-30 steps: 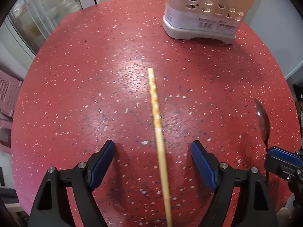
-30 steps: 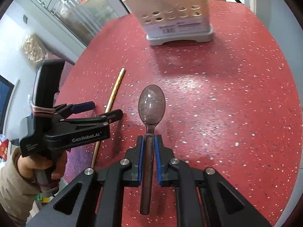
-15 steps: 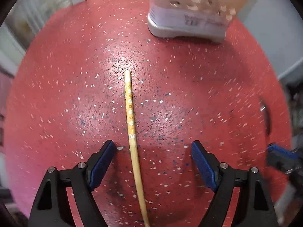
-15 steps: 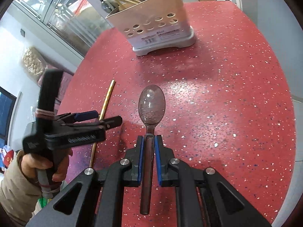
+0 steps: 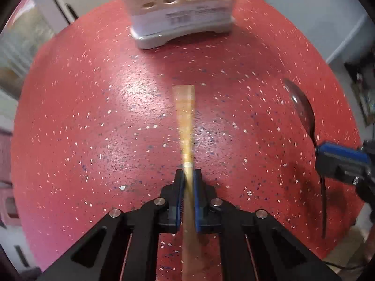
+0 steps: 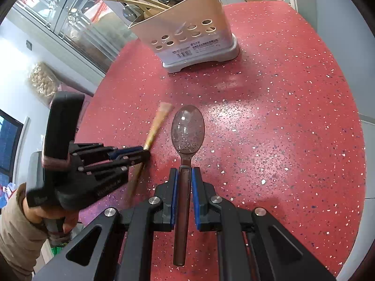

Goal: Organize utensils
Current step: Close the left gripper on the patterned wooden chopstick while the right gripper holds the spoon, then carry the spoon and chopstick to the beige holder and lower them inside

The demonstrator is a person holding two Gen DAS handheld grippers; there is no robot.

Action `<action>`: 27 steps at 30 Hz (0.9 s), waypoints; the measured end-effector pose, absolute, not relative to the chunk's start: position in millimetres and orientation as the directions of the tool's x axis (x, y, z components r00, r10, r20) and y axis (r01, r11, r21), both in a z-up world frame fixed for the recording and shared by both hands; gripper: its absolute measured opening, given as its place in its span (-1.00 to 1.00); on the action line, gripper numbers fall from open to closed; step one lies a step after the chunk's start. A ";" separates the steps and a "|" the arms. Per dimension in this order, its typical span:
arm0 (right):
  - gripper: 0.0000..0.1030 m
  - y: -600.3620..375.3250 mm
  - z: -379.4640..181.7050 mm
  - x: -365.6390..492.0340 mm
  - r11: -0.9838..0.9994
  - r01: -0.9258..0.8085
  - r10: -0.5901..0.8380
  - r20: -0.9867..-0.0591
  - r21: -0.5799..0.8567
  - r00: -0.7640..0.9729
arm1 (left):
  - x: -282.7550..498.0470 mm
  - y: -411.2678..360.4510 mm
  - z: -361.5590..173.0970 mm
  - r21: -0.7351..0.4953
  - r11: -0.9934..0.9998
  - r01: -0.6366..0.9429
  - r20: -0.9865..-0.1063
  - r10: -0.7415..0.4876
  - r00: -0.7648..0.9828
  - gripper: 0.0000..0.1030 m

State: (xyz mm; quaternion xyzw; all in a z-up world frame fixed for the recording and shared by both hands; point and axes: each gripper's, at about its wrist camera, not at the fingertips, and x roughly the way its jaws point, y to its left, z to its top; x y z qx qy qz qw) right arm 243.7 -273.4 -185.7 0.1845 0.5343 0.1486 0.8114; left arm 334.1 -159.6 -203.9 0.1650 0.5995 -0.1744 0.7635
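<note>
My left gripper (image 5: 188, 175) is shut on a wooden chopstick (image 5: 185, 119), which is blurred with motion and points toward the utensil holder (image 5: 182, 11). My right gripper (image 6: 184, 175) is shut on the handle of a dark translucent spoon (image 6: 187, 132), bowl forward, over the red table. The beige holder (image 6: 187, 35) with a grey base stands at the far side and holds several chopsticks and spoons. The left gripper (image 6: 143, 152) with the chopstick (image 6: 159, 121) shows in the right wrist view just left of the spoon. The spoon (image 5: 302, 112) and right gripper (image 5: 328, 152) show at the right in the left wrist view.
The round red speckled table (image 6: 293, 117) drops off at its edges. Glass cabinet doors (image 6: 70, 23) stand beyond the table at the left. A grey wall (image 5: 316, 11) lies behind the holder.
My left gripper has shut on the chopstick, which lay on the table between its open jaws before. Both grippers now sit nearer the holder. The right keeps the spoon.
</note>
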 end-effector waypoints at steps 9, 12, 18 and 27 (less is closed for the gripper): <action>-0.76 -279.5 -178.3 244.6 0.869 -0.073 0.473 -0.780 0.489 0.409 | 308.2 -138.6 -181.2 -0.109 0.934 0.339 -0.919 -0.225 0.324 -0.34; -0.76 -282.1 -172.4 245.0 0.858 -0.099 0.495 -0.760 0.504 0.422 | 302.9 -119.0 -165.1 -0.174 0.941 0.291 -0.881 -0.281 0.381 -0.34; -0.76 -286.0 -155.4 248.4 0.842 -0.150 0.525 -0.722 0.519 0.451 | 289.7 -73.2 -150.7 -0.313 0.923 0.225 -0.784 -0.385 0.487 -0.34; -0.76 -292.0 -129.8 261.0 0.847 -0.167 0.513 -0.692 0.505 0.508 | 278.5 -37.9 -127.4 -0.393 0.904 0.166 -0.710 -0.414 0.570 -0.34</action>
